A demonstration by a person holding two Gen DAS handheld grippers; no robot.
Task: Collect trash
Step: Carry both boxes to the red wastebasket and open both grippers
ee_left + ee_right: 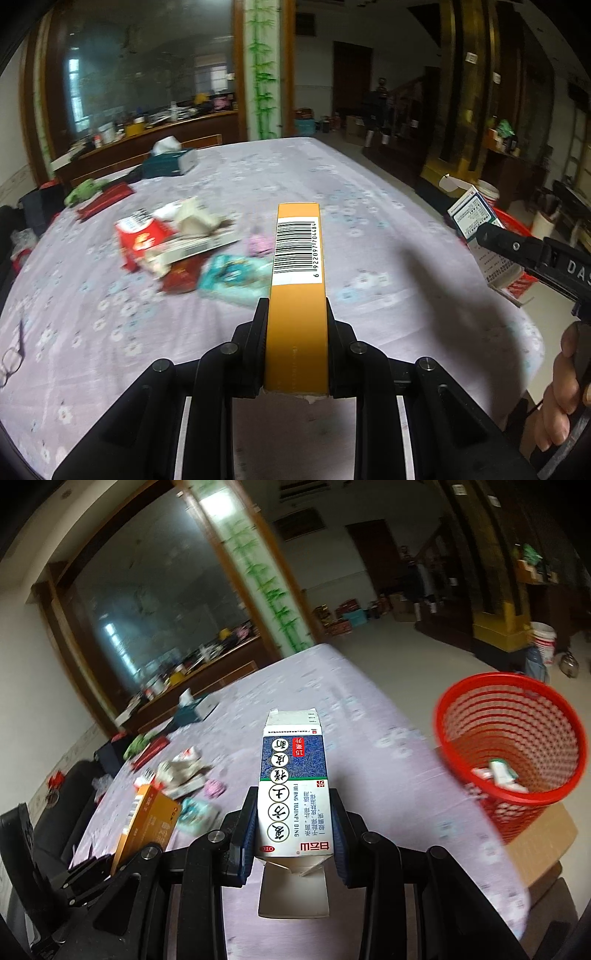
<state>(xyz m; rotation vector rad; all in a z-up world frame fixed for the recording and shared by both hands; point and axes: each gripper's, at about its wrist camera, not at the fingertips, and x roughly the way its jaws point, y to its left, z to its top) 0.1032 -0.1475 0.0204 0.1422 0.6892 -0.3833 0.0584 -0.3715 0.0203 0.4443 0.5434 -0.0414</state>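
My left gripper (296, 314) is shut on an orange box (297, 258) with a barcode, held above the table. The same orange box (146, 821) shows at the lower left of the right wrist view. My right gripper (293, 801) is shut on a blue-and-white medicine box (293, 775) with an open flap, raised over the table; that medicine box (476, 218) appears at the right edge of the left wrist view. A red mesh bin (511, 753) with some trash inside stands on a cardboard box beside the table's right edge. A pile of trash (177, 243) lies on the table.
The table wears a lilac flowered cloth (369, 206). A teal tissue box (170, 162) and a green item (83, 192) lie at the far left. Glasses (13, 354) rest near the left edge. A hand (565, 391) grips the right tool.
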